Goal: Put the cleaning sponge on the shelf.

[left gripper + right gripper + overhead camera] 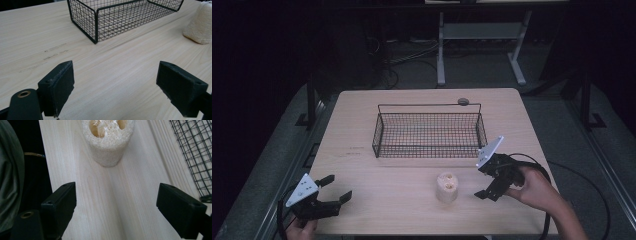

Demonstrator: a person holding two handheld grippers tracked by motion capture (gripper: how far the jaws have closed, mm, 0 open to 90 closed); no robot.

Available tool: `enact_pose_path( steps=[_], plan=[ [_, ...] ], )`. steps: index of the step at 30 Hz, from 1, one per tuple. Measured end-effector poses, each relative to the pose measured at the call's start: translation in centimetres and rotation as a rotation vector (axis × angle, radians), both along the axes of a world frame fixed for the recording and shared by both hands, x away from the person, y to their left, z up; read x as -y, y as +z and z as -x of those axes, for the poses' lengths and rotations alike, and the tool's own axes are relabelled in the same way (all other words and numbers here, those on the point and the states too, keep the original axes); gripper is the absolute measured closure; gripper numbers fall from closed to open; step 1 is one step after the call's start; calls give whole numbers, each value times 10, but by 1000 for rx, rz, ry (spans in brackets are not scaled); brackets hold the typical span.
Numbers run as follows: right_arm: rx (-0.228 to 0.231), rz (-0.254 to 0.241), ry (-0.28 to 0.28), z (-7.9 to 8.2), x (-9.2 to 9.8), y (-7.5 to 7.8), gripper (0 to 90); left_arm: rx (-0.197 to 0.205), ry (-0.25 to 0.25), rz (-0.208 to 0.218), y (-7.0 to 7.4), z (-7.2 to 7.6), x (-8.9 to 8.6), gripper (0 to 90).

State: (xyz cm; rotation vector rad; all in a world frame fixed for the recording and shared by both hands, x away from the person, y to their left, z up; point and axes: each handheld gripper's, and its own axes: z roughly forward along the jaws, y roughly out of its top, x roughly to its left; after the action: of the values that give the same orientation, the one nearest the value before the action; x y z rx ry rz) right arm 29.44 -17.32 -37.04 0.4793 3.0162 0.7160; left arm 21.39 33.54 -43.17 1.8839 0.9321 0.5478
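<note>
A pale loofah piece (447, 186) stands upright on the wooden table (377, 150), in front of a black wire basket (429, 131). My right gripper (483, 180) is open just right of the loofah, jaws pointing toward it; in the right gripper view the loofah (108, 140) stands ahead of the gap between the jaws. My left gripper (336, 188) rests open near the front left corner, with nothing between its jaws. In the left gripper view the basket (117, 17) is ahead and the loofah (200, 25) is at the far right.
The basket holds nothing I can see. A small round grey object (463, 101) lies behind the basket near the table's back edge. Beyond the table stand a white frame leg (441, 50) and cables on the floor.
</note>
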Motion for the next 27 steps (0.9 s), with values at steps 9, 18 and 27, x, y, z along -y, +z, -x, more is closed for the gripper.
enact_pose_path(
  steps=[9, 18, 27],
  plan=[
    [-3, 10, 20, -2, -9, 2, 158, 0, 1, 2, 0, 0, 0, 139],
    [-18, 10, 45, -3, -21, 0, 158, 0, -1, 3, 0, 0, 0, 139],
    [-32, 17, 72, -6, -37, -3, 158, 3, 0, 3, 1, 0, -1, 140]
  ],
)
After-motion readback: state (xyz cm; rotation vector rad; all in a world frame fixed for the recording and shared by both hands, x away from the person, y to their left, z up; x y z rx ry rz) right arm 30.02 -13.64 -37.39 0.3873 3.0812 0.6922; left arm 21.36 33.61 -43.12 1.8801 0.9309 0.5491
